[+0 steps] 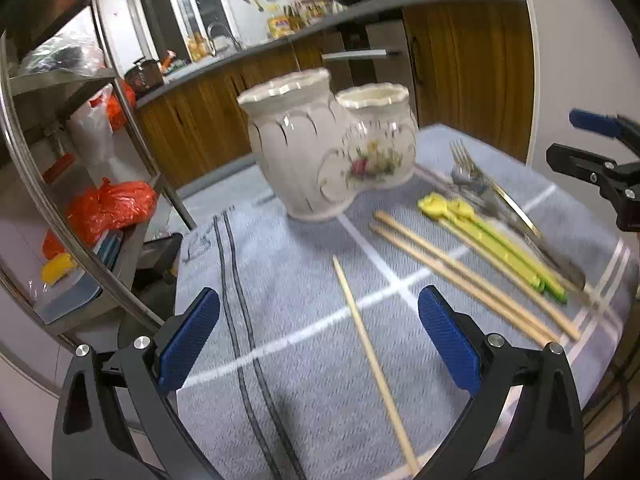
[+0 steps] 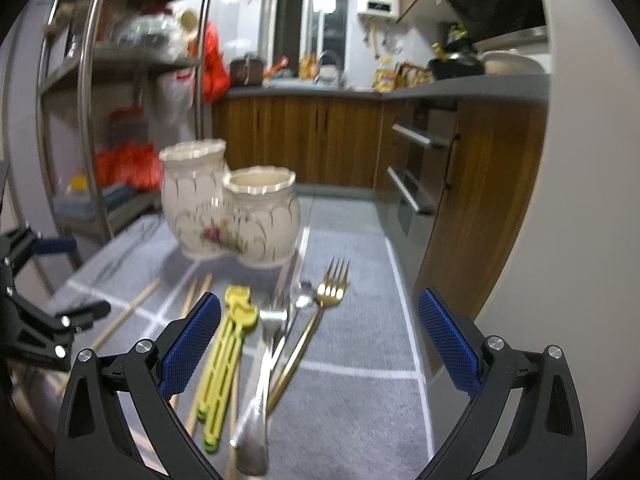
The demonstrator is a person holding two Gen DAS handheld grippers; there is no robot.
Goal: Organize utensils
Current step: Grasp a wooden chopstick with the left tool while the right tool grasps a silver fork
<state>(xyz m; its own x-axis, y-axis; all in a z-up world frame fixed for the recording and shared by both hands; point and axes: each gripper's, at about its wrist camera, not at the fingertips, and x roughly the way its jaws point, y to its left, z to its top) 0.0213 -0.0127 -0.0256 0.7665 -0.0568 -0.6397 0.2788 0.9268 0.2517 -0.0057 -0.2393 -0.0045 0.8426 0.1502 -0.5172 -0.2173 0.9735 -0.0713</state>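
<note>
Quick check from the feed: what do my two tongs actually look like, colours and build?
Both match. The left tongs and the right tongs each have two black, angular plastic arms with triangular cut-outs and silver round screw heads at the joints. Each fingertip carries a blue pad with a fine ribbed or mesh texture. No cables, markings or sleeves show.
</note>
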